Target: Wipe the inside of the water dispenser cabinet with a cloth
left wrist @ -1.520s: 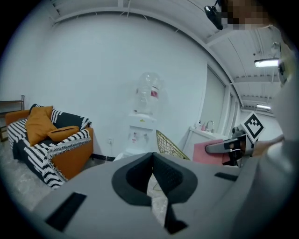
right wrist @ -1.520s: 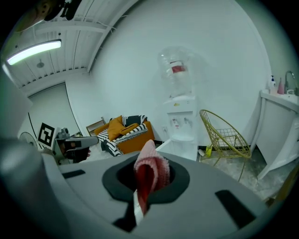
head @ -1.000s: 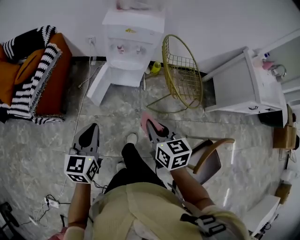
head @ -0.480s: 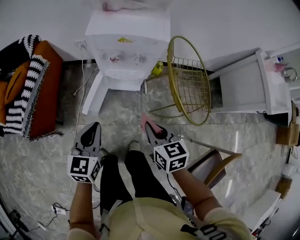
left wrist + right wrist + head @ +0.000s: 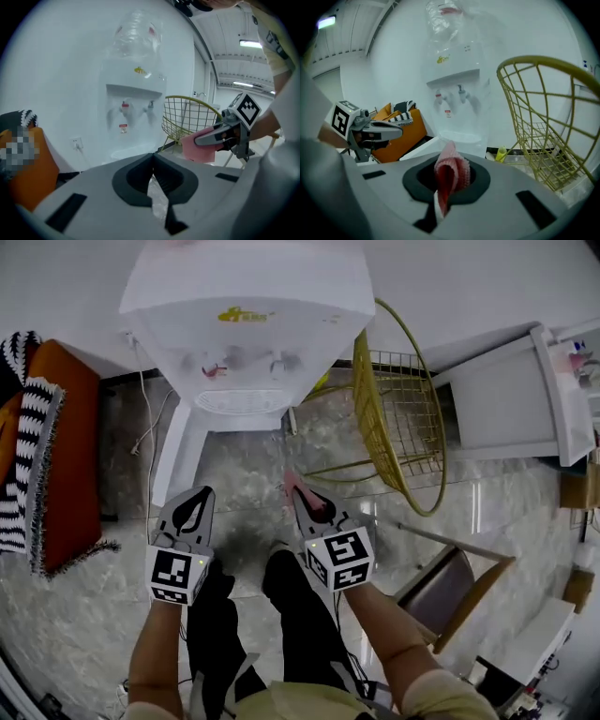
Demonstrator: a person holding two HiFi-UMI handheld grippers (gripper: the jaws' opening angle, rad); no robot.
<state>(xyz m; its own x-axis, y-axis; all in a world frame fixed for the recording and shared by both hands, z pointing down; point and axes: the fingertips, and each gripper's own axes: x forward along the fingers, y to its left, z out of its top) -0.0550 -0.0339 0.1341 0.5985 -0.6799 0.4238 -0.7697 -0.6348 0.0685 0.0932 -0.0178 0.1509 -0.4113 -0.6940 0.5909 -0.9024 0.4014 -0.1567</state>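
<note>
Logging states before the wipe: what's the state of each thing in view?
Left gripper: shut, empty.
Right gripper: shut on cloth.
cloth: bunched between the right jaws.
Door: open, swung out to the left of the dispenser.
Bottle: seated on dispenser.

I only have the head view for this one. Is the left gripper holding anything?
Observer: No. The left gripper view shows the left gripper with its jaws together and nothing between them.
Operator: And the pink bit at the right gripper?
Observer: A pink cloth. The right gripper view shows it folded and pinched in the shut jaws, its ribbed fold standing up out of them.
Operator: What sits on top of the water dispenser? My frame cuts it off.
Observer: A clear bottle, seen in both gripper views.
</note>
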